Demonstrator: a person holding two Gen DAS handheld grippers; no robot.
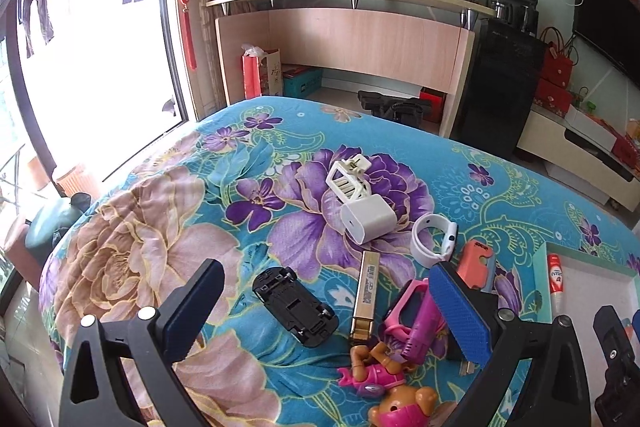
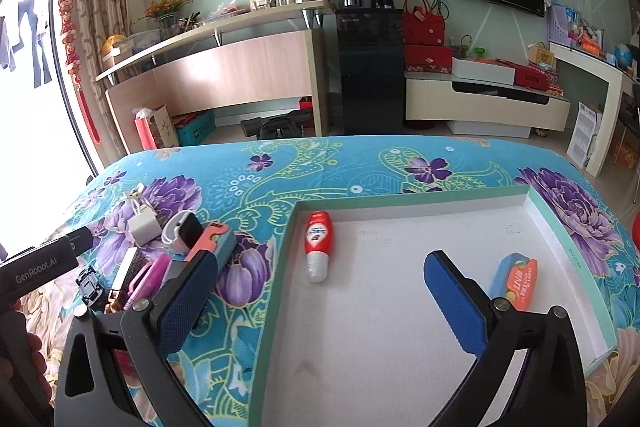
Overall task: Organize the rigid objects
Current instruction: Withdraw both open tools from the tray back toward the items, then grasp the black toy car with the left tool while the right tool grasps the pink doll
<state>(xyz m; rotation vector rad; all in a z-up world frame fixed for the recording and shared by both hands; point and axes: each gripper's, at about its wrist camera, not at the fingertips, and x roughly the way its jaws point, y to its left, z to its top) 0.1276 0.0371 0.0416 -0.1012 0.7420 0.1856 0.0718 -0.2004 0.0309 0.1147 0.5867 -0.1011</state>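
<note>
My left tongs [image 1: 320, 311] stand wide open and hold nothing, poised over the pile of loose items on the bed [image 1: 256, 163]. My right tongs [image 2: 320, 301] are equally wide open and empty, hovering above the near part of the tray [image 2: 400, 347].

Step in hand, as I judge it: picking the next item from the pile for transfer to the tray. Nearest, between the left fingers, lie the black toy car [image 1: 295, 307], the gold bar-shaped object [image 1: 366, 297] and the pink toy [image 1: 412, 323]. The next move calls for lowering over one of these and closing.

Further off lie the white charger [image 1: 368, 219] and the white watch [image 1: 434, 241]. The tray already holds a red bottle [image 2: 317, 245] and an orange pack [image 2: 518, 281].
</note>
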